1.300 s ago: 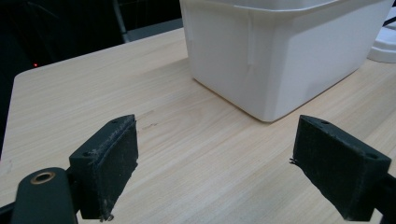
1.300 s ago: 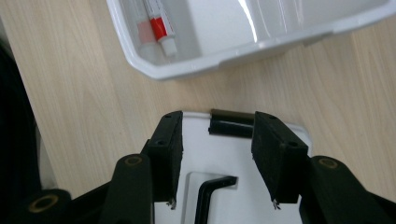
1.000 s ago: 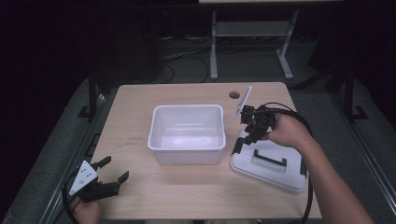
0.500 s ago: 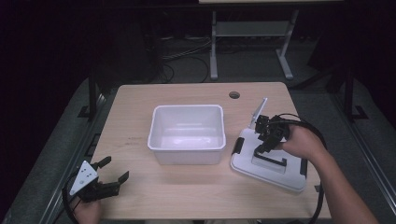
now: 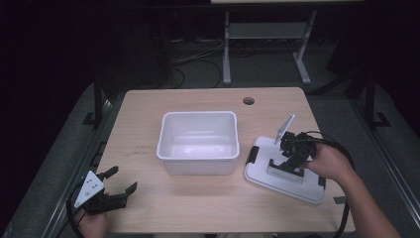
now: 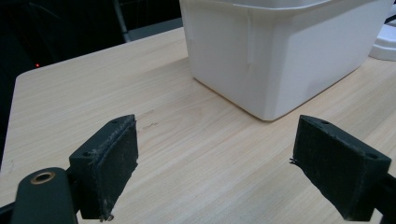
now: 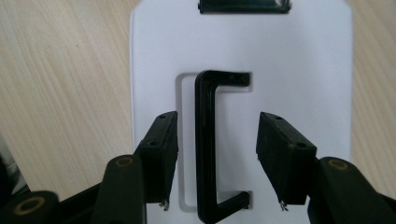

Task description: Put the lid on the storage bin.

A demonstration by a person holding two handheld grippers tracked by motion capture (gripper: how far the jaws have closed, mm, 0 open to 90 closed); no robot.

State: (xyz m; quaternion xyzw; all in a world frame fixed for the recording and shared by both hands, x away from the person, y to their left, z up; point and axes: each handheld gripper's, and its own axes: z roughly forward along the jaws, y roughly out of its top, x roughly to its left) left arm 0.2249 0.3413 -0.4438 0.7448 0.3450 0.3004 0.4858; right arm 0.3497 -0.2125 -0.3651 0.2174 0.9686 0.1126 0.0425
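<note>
Table (image 5: 148, 124): pale wood, spanning the middle of the high view
Tub (image 5: 198, 141): white, open and uncovered at centre frame
Lid (image 5: 282, 171): white, flat on the table at right of centre, just beside the tub, not yet lifted
Handle (image 7: 205, 144): black, on the lid, between the right gripper's (image 7: 212, 158) jaws; these stand half open, pads clear of it, nothing held
Left gripper (image 6: 215, 177): lower left of the high view, jaws wide, holding nothing
Judgement: early stage; grasping, lifting and fitting the lid all remain

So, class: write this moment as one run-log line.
right hand-held gripper: open, jaws astride black handle of white lid, not gripping | left hand-held gripper: open, idle | bin: uncovered
</note>
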